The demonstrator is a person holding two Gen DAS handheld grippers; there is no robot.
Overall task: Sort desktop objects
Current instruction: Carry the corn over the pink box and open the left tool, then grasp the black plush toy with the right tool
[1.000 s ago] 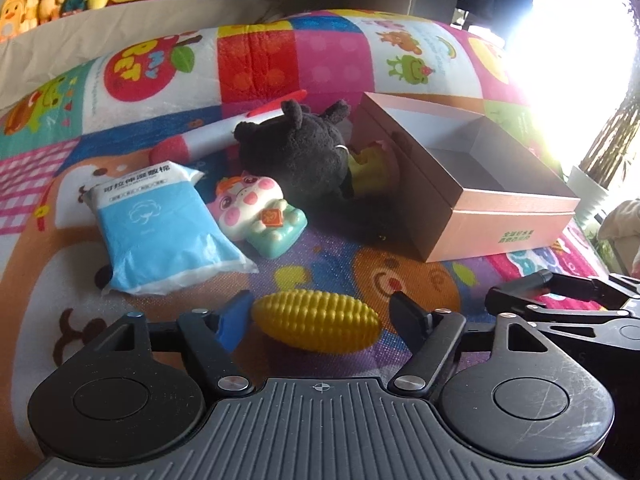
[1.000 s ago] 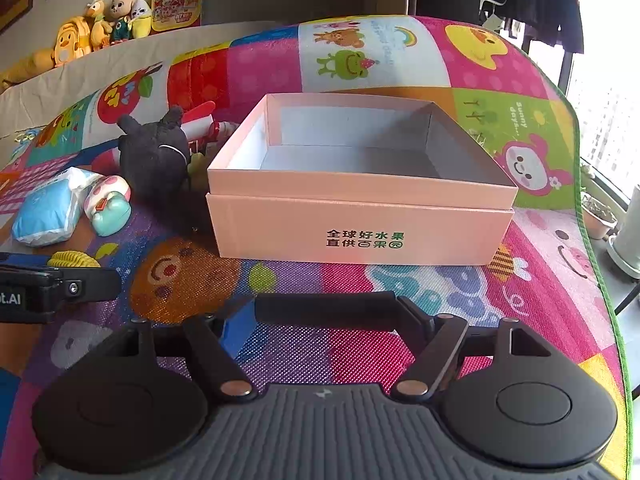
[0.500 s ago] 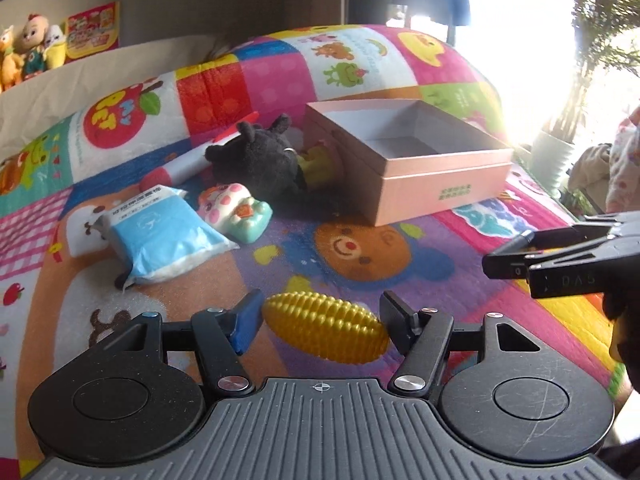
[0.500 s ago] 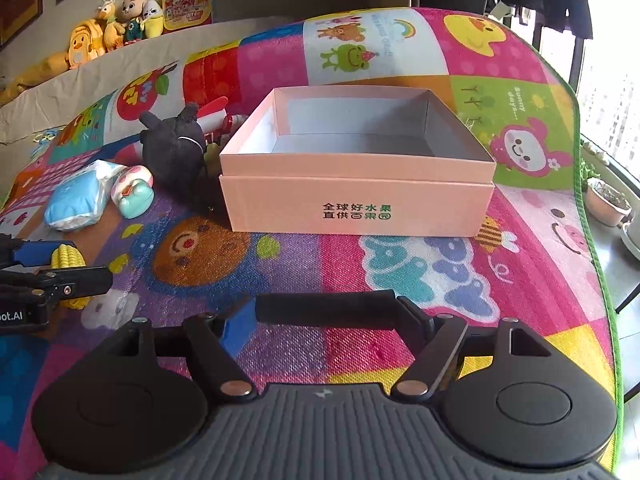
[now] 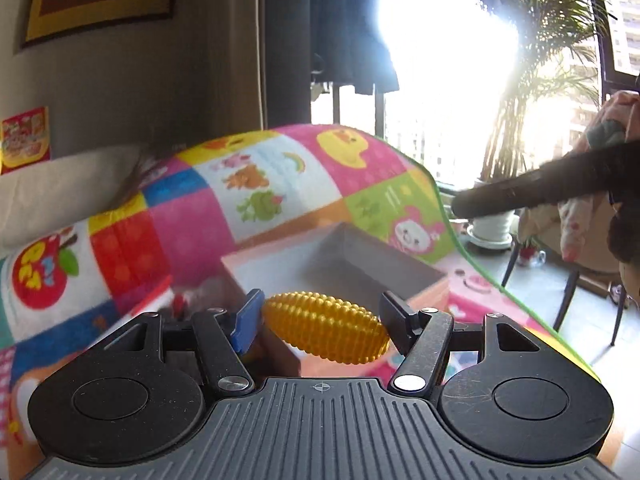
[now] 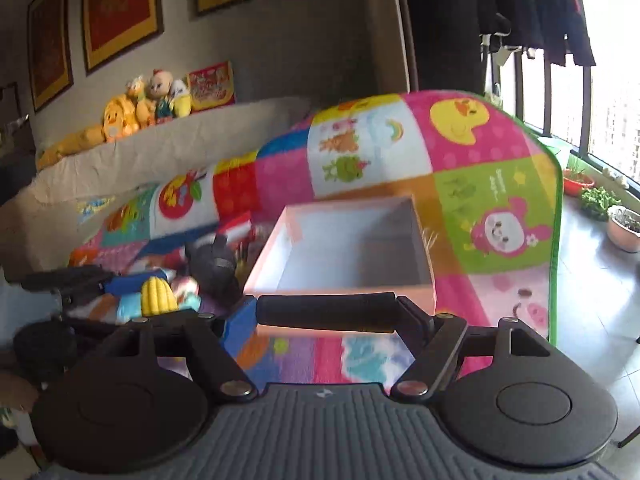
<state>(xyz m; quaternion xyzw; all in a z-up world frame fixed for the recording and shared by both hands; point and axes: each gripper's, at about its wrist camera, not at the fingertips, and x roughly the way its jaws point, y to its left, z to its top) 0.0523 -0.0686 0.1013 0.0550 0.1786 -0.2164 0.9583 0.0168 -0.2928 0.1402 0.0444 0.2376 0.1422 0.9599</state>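
Above the bright patchwork mat [image 6: 360,152], near the open pink box [image 6: 352,248] at its far right corner: left gripper [image 5: 322,314] clamped end to end on a ribbed yellow toy corn [image 5: 324,328], right gripper [image 6: 326,312] clamped on a black foam bar [image 6: 304,314] lying crosswise between its fingers. Both loads carried clear of the mat, the corn just short of the box's near left corner, the bar level with its near edge.

Risks, biggest first: a knock against the box wall, enough to shove the light box toward the mat's edge; a clash between the two tools, crowded toward the same opening; a bar too long to drop in flat, likely to catch on the rim; a rounded corn, gripped only at its tips, apt to squirt out and roll off the mat.

Hard to read: much of the left view, washed out by window glare and smeared by motion; the box's near wall, hidden behind both tools; a black plush toy [image 6: 212,264] and the small things beside it, blurred, possibly touching the box's left side.
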